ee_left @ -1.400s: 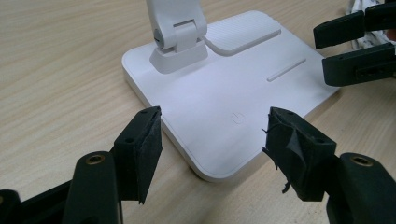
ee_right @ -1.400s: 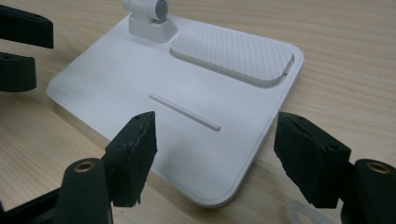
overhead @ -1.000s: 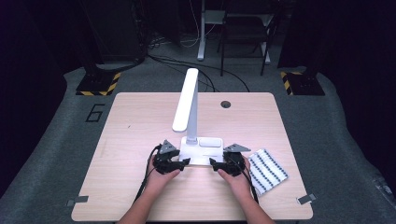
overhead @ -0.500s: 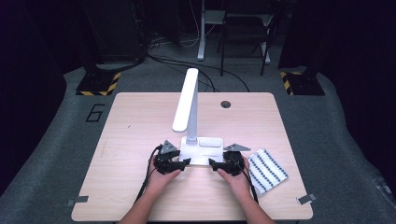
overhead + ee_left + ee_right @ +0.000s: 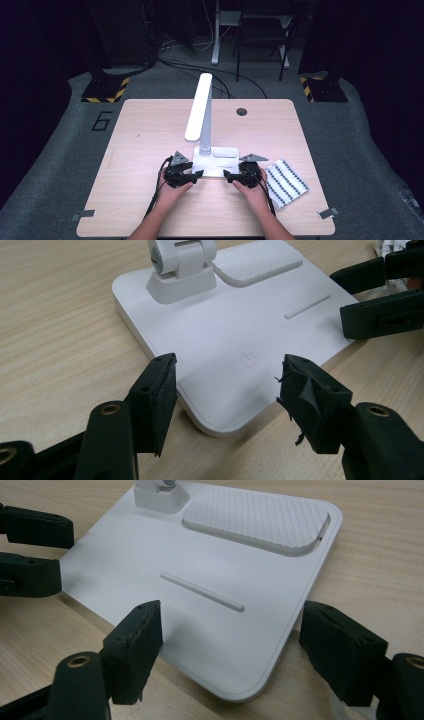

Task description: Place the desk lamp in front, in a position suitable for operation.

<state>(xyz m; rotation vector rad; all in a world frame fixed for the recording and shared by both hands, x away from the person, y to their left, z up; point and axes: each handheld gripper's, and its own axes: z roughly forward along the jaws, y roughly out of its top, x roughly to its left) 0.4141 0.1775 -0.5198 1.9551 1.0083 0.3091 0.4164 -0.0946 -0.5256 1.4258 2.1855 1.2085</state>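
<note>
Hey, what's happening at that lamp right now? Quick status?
Left claw open at lamp base near corner. Right claw open at the other near corner. Neither gripping. Striped cloth lies right, clear of the base.

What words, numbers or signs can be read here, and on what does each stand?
"6": a dark numeral on the grey floor, left of the table.
Power sign, a circle with a short stroke: faint on the white lamp base, between the open left gripper jaws.
The striped cloth shows only a dotted pattern, no readable text.
</note>
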